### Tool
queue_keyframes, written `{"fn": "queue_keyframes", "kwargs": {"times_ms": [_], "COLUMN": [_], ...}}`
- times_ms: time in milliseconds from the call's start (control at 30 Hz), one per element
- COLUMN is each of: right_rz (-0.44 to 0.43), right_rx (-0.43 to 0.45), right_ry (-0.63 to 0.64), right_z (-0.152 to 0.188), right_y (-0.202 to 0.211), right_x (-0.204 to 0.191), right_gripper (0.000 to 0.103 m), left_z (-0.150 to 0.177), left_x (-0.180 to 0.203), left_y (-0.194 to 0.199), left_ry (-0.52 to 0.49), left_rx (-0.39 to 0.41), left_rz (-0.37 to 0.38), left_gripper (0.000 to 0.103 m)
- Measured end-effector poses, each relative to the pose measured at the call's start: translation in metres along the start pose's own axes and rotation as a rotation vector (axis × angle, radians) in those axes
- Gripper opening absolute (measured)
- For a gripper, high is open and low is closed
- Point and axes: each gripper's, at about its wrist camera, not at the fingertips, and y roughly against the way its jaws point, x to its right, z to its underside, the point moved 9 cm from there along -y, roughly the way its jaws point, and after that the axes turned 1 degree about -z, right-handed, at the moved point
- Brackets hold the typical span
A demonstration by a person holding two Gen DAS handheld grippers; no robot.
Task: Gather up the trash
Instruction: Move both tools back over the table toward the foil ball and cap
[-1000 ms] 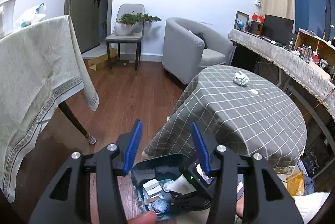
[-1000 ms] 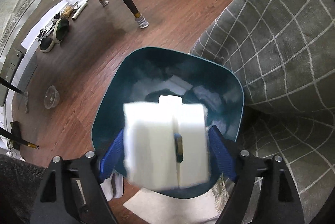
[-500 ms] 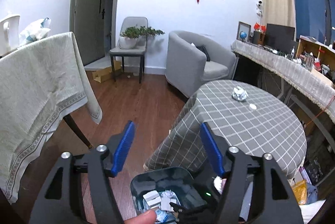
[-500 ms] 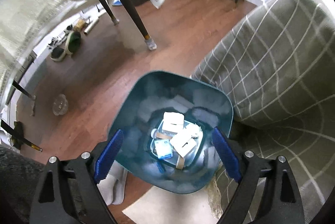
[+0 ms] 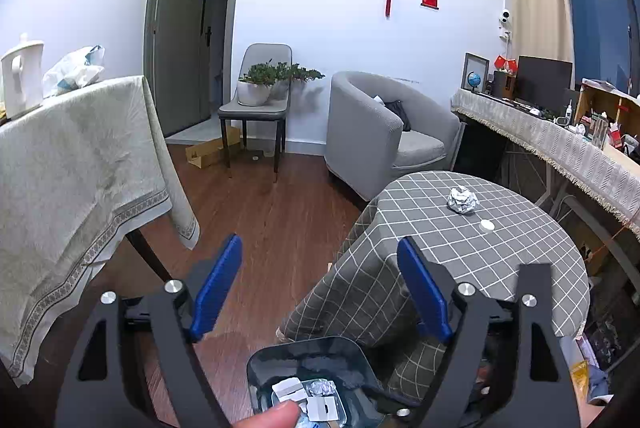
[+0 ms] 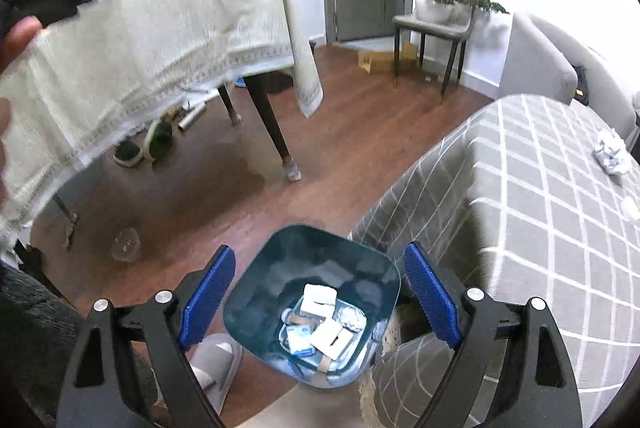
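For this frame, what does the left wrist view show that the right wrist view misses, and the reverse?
Only the left wrist view shows the white kettle, the dark monitor and the small white disc clearly. Only the right wrist view shows the dark shoes under the cream-clothed table and the clear glass bowl on the floor. Both show the teal trash bin holding white cartons, the crumpled foil ball, and open jaws.

A grey armchair (image 5: 380,132) sits at twelve o'clock — a potted plant (image 5: 264,84) on a chair (image 5: 256,108) at eleven. White kettle (image 5: 20,80) at nine.
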Motion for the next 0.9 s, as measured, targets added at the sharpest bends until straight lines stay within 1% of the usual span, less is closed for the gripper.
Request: {"fn": "queue_keyframes", "kwargs": {"times_ms": [167, 267, 433, 767, 900], "right_rz": [0.044, 0.069, 0.109, 0.182, 0.204], "right_rx": [0.057, 0.088, 0.137, 0.168, 0.174], "right_ry": [-0.018, -0.052, -0.108, -0.175, -0.202], "right_z": [-0.011, -0.015, -0.020, -0.021, -0.023], "right_y": [0.028, 0.043, 0.066, 0.087, 0.091], "right_x": [0.017, 0.035, 0.067, 0.130, 0.155], "right_gripper": [0.087, 0.087, 0.087, 0.087, 0.088], "left_z": [0.002, 0.002, 0.001, -0.004, -0.005], "left_x": [0.013, 0.024, 0.045, 0.062, 0.073], "left_y": [-0.009, -0.013, -0.022, -0.050, -0.065], "left_ry": [-0.003, -0.006, -0.027, -0.024, -0.049], "left_rx": [-0.014, -0.019, -0.019, -0.045, -0.061], "left_rz": [0.007, 0.022, 0.041, 0.067, 0.074], "left_gripper": [0.084, 0.088, 0.090, 0.094, 0.095]}}
